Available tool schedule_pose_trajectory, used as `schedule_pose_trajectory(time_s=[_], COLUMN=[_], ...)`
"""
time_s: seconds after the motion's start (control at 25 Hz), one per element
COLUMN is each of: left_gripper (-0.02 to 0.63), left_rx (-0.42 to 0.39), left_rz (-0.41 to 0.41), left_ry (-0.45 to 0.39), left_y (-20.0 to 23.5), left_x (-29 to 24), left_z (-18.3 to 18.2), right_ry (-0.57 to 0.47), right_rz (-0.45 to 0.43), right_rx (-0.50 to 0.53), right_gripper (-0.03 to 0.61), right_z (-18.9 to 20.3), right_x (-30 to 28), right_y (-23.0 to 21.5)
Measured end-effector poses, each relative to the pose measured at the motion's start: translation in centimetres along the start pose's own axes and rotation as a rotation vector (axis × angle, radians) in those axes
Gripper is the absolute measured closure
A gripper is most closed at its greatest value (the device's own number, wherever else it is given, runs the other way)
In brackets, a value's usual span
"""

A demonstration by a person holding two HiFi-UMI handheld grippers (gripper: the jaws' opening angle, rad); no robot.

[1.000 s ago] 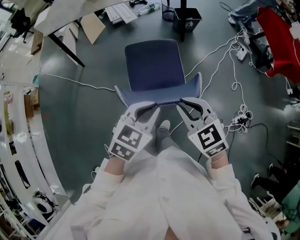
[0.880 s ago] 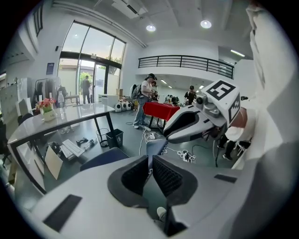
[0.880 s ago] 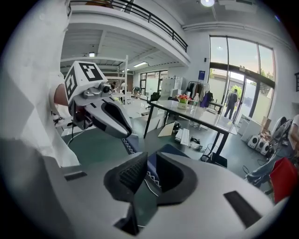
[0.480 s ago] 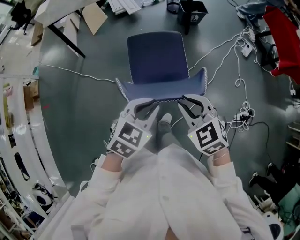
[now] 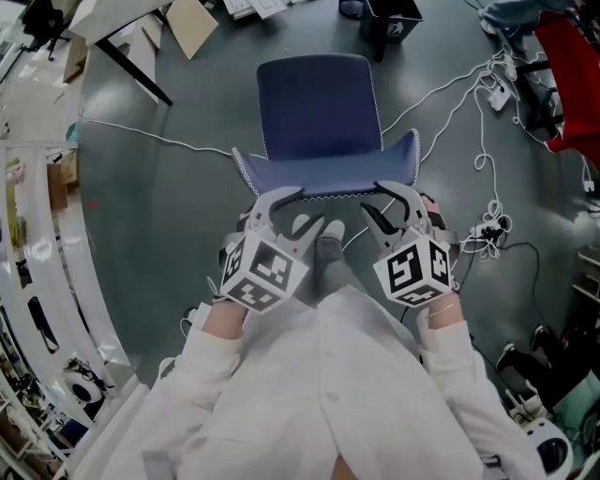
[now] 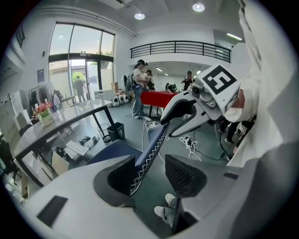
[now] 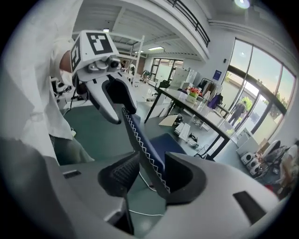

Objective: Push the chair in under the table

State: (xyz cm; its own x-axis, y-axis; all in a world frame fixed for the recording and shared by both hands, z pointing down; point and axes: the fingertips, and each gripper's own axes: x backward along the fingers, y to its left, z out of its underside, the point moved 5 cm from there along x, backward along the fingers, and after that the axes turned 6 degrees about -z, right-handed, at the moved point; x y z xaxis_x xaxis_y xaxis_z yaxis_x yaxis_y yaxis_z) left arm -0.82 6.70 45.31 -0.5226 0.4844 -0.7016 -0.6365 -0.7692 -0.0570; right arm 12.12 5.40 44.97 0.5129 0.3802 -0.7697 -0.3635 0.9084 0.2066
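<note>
A dark blue chair (image 5: 319,103) stands on the grey floor with its seat facing away from me; the backrest's top edge (image 5: 323,178), stitched in white, is nearest. My left gripper (image 5: 298,208) is at the left part of that edge and my right gripper (image 5: 373,199) at the right part. Both sets of jaws have just been opening. In the left gripper view the backrest (image 6: 152,149) runs between my left gripper's (image 6: 152,170) spread jaws, unclamped. The right gripper view shows the backrest (image 7: 140,135) likewise between my right gripper's (image 7: 149,177) jaws. The table (image 5: 103,23) stands beyond, at the upper left.
White cables (image 5: 478,169) and a power strip trail over the floor to the right of the chair. A black bin (image 5: 389,23) and cardboard (image 5: 192,23) lie beyond the seat. My own shoe (image 5: 323,248) is just behind the backrest. Red cloth (image 5: 572,75) hangs at the far right.
Both grippers' jaws, closed on the backrest's top edge before, now stand wide apart. Both hands have sunk a little and rolled.
</note>
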Motion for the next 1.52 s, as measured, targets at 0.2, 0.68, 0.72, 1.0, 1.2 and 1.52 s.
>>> schedule_pose_trajectory(time_s=[0.2,0.68,0.72,1.0,1.2,1.52], left_gripper=[0.422,0.422,0.422,0.446,0.448,0.448], left_rx=[-0.095,-0.152,-0.158,-0.140,-0.141,-0.134], left_rz=[-0.049,-0.099,-0.109,-0.130,-0.141,-0.121], left_ry=[0.054,0.126,0.132,0.175,0.171,0.176], left_y=[0.3,0.7,0.8,1.3,1.5,1.7], left_x=[-1.0,-2.7,-2.7,-2.9,-2.9,-3.0], left_z=[0.3,0.7,0.8,0.7,0.5,-0.1], right_ry=[0.022,0.026,0.031,0.036,0.035,0.036], right_rz=[0.019,-0.027,-0.018,0.001,0.027,0.040], right_rx=[0.062,0.107,0.116,0.085,0.081,0.085], right_gripper=[0.431,0.433,0.433,0.434,0.434,0.434], right_z=[0.0,-0.5,-0.6,-0.8,-0.9,-0.8], right_x=[-0.6,-1.9,-2.0,-2.2,-2.2,-2.1], right_y=[-0.3,0.1,0.0,-0.3,-0.4,-0.8])
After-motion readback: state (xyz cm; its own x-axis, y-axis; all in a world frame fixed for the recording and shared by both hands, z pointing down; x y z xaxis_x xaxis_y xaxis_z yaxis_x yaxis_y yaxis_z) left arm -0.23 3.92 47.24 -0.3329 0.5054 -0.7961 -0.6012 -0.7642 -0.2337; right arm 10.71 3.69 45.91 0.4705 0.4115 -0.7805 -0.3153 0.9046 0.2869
